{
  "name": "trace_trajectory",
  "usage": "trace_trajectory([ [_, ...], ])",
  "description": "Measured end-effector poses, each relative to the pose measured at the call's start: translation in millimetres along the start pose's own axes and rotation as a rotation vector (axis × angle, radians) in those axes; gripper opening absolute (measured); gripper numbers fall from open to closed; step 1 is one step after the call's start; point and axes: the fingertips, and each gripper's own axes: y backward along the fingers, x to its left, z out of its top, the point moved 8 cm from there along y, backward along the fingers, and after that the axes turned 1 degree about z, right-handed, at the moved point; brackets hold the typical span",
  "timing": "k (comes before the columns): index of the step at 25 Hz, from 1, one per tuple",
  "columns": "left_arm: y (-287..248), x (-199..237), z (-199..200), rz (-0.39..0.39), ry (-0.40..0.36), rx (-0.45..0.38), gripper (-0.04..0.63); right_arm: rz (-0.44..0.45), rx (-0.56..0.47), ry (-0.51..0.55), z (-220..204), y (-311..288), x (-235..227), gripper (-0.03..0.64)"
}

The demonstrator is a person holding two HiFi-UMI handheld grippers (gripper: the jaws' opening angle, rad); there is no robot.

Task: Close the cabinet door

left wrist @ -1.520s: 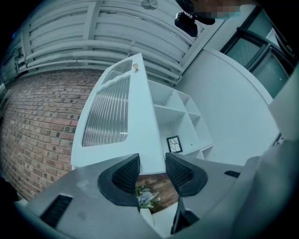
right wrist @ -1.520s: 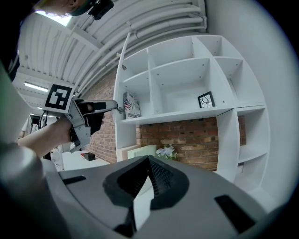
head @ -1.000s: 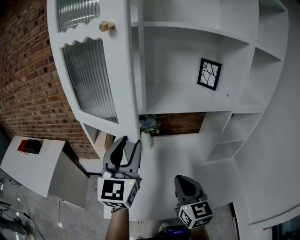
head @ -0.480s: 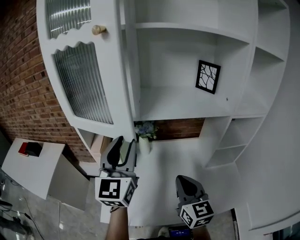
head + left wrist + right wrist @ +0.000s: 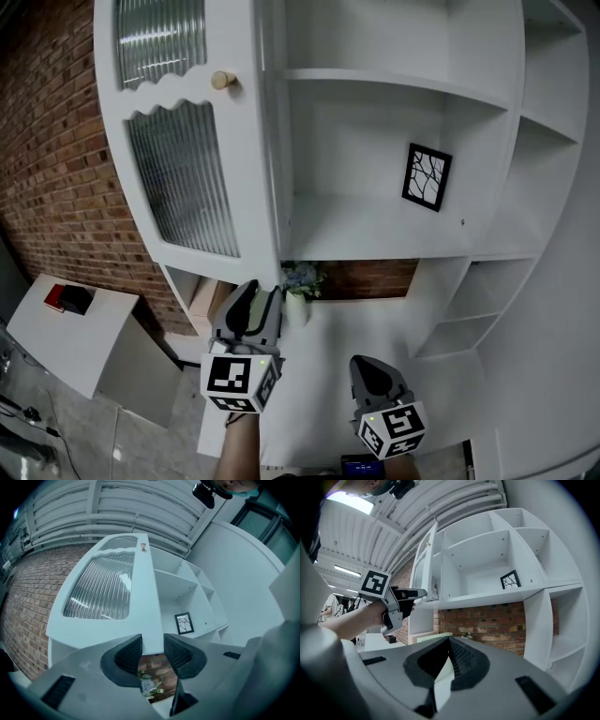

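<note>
Overhead, the white cabinet [image 5: 394, 141] fills the upper right of your head view with its shelves exposed. The cabinet door [image 5: 183, 173] stands swung out from it across the upper left, its ribbed glass panels facing you. Behind the door a brick wall [image 5: 47, 187] runs down the left edge, and a white counter [image 5: 375, 319] spreads below the shelves in the lower middle.

Your left gripper [image 5: 152, 638] sits just under the door's lower corner on the knob side. In the left gripper view its jaws stand apart and have just been narrowing, and the door's bottom edge fills the gap between the two pads (flanked, not visibly pinched). At middle left of the right gripper view, those same jaws reach the door's edge. Your right gripper [image 5: 449, 642] hangs at the lower right of the head view, well apart from the door, clenched on nothing, its pads meeting at the tip.

A small black-framed picture [image 5: 427, 177] sits against the back of a shelf at centre right. A vase of flowers [image 5: 300, 281] stands on the counter just beyond the left gripper's tips, and a brass knob [image 5: 223, 81] sits near the door's right edge, towards the top.
</note>
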Motion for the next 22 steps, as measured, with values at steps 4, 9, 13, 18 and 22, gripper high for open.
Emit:
trace_trajectory([
  [4, -13.7, 0.8, -4.5, 0.019, -0.002, -0.001, 0.136, 0.005, -0.007, 0.006, 2.6, -10.4, -13.0, 0.002],
  [9, -22.6, 8.5, -6.2, 0.042, 0.021, -0.010, 0.073, 0.013, -0.008, 0.004, 3.1, -21.2, -22.4, 0.002],
  [13, -29.1, 11.4, -8.8, 0.052, 0.007, -0.015, 0.061, 0.022, -0.011, 0.001, 2.6, -33.2, -27.4, 0.002],
  [18, -35.9, 15.2, -10.4, 0.067, -0.004, -0.018, 0.050, 0.036, -0.005, -0.007, 1.8, -44.6, -30.4, 0.002],
  [22, -39.2, 18.6, -11.3, 0.079, -0.008, -0.017, 0.044, 0.034, 0.001, -0.015, -1.7, -46.2, -31.9, 0.002],
])
